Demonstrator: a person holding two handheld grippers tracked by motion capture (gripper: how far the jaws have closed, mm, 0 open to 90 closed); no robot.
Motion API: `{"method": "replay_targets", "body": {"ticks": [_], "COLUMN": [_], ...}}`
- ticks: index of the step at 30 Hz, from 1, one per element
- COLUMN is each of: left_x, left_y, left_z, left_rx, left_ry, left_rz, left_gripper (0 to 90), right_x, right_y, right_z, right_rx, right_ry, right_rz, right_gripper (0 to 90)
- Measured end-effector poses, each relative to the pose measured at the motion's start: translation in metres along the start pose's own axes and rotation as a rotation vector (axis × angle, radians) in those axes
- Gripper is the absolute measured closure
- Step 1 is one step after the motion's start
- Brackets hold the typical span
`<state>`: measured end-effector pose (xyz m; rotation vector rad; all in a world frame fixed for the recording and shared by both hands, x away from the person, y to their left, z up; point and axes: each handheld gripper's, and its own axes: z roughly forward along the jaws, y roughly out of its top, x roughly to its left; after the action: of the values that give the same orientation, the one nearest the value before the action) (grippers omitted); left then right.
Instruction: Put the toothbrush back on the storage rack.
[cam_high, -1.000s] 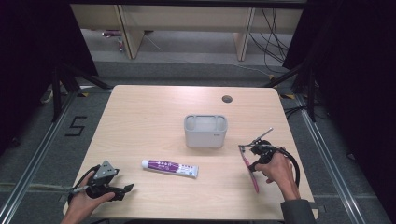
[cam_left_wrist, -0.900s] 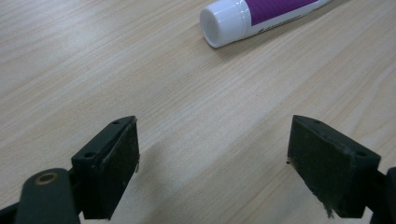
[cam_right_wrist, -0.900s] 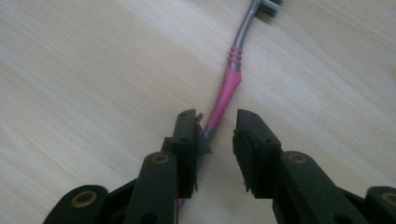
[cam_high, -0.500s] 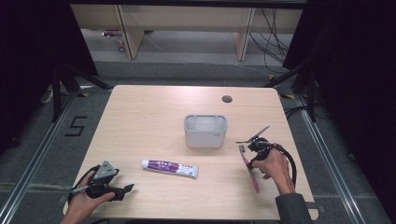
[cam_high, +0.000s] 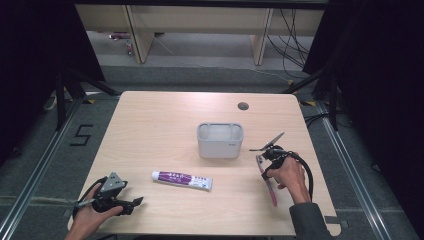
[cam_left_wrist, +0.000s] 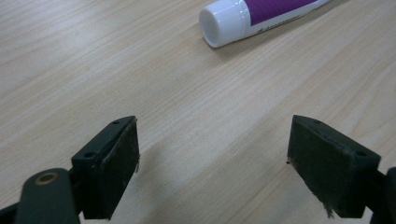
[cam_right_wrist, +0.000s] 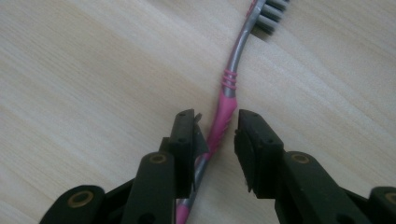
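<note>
My right gripper (cam_right_wrist: 215, 135) has its jaws partly open astride the pink toothbrush (cam_right_wrist: 223, 109), which lies flat on the counter (cam_high: 165, 125) right of the grey holder (cam_high: 220, 140). Squeezing off-centre could flick it away. My left gripper (cam_left_wrist: 212, 163) gapes empty near the toothpaste (cam_left_wrist: 254, 16).

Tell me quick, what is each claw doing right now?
Left gripper: open, holding nothing.
Right gripper: open around the pink toothbrush lying on the table, not yet clamped.

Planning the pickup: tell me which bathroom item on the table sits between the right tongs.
The pink toothbrush, its handle between the right tongs; the purple toothpaste tube lies mid-table, apart.
</note>
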<state>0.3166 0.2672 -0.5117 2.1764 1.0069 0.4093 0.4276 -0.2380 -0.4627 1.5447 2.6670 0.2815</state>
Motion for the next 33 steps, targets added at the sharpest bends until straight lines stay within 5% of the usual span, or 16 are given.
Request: {"method": "replay_targets", "body": {"ticks": [26, 33], "left_x": [0.000, 0.000], "left_y": [0.000, 0.000], "left_z": [0.000, 0.000], "left_rx": [-0.010, -0.007], "left_ry": [0.000, -0.004], "left_rz": [-0.003, 0.000], "left_gripper": [16.3, 16.3], "right_x": [0.003, 0.003], "right_y": [0.013, 0.015], "right_z": [0.013, 0.015], "right_rx": [0.072, 0.083], "right_ry": [0.000, -0.017], "right_rz": [-0.007, -0.051], "right_gripper": [77.9, 81.0]}}
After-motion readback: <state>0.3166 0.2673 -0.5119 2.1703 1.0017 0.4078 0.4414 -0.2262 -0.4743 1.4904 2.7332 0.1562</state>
